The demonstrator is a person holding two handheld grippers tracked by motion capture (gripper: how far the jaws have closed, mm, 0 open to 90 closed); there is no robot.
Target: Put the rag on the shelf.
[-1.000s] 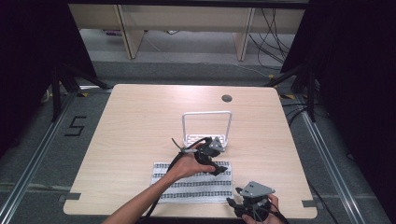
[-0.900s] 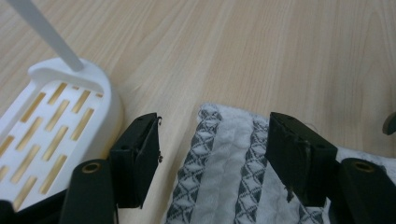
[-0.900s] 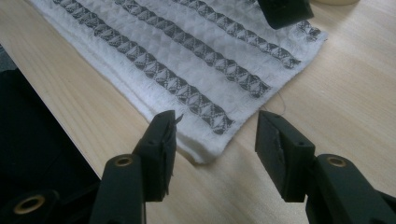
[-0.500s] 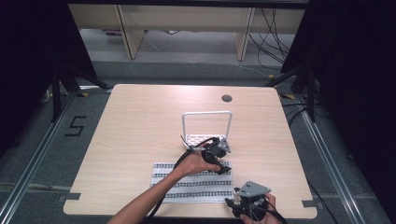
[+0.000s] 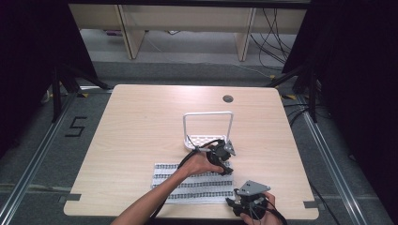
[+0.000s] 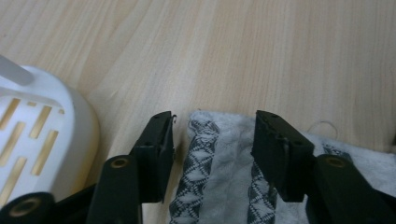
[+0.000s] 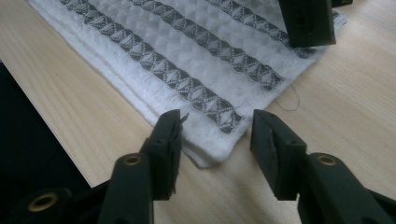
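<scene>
Striped towel [image 5: 193, 183] near the desk's [image 5: 141, 122] front edge, left gripper [image 6: 214, 140] jaws wide over its far right corner, right gripper [image 7: 215, 135] jaws wide at its near right corner, white rack [image 5: 206, 129] just behind.

The towel [image 7: 201, 60] is soft woven cloth, white with a quilted waffle texture and grey patterned bands, its edge fuzzy. The table [image 5: 141, 136] is pale matt wood grain. The white rack [image 6: 32, 135] looks like smooth, slightly glossy plastic.
</scene>
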